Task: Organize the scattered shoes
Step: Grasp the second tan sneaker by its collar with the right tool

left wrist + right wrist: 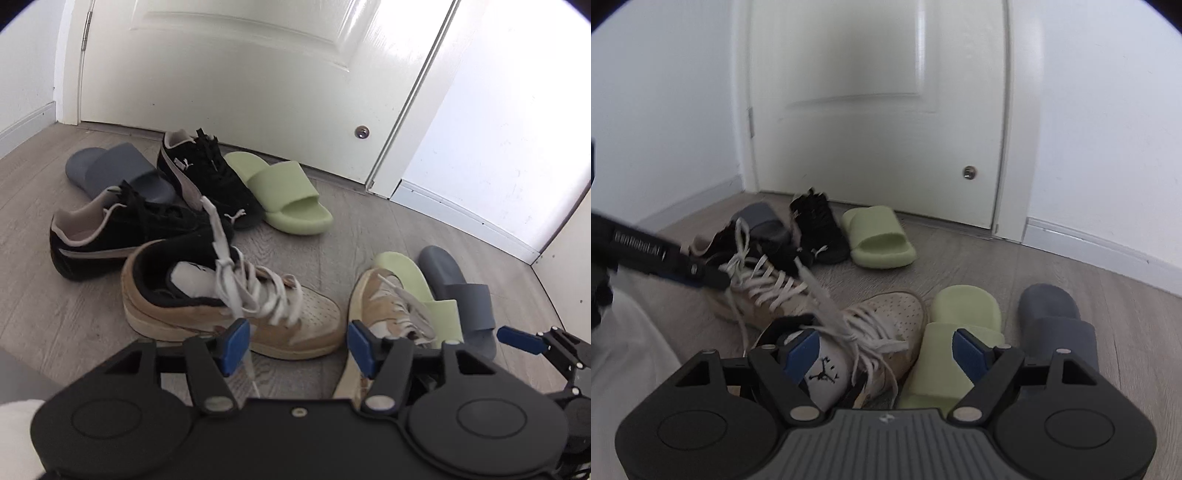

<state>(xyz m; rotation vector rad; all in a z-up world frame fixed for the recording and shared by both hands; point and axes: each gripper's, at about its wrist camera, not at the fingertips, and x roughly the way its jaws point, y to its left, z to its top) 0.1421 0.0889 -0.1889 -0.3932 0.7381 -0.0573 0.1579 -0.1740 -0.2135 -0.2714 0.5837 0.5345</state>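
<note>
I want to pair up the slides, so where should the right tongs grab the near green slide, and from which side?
Grip the strap of the near green slide, coming down from above. It lies sole-down, wedged between the tan sneaker and grey slide, so its sides look blocked; the raised strap is the free part, and the open right tongs hover near it.

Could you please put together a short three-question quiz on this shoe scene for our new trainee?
1. True or false: the left gripper is shut on a lace.
2. Which lies nearest the door: A) the tan sneaker, B) the far green slide, C) the near grey slide?
3. Fill in: the right gripper hovers over a tan sneaker and a green ____.

Key: 1 false, both grippers are open; 2 B; 3 slide.
</note>
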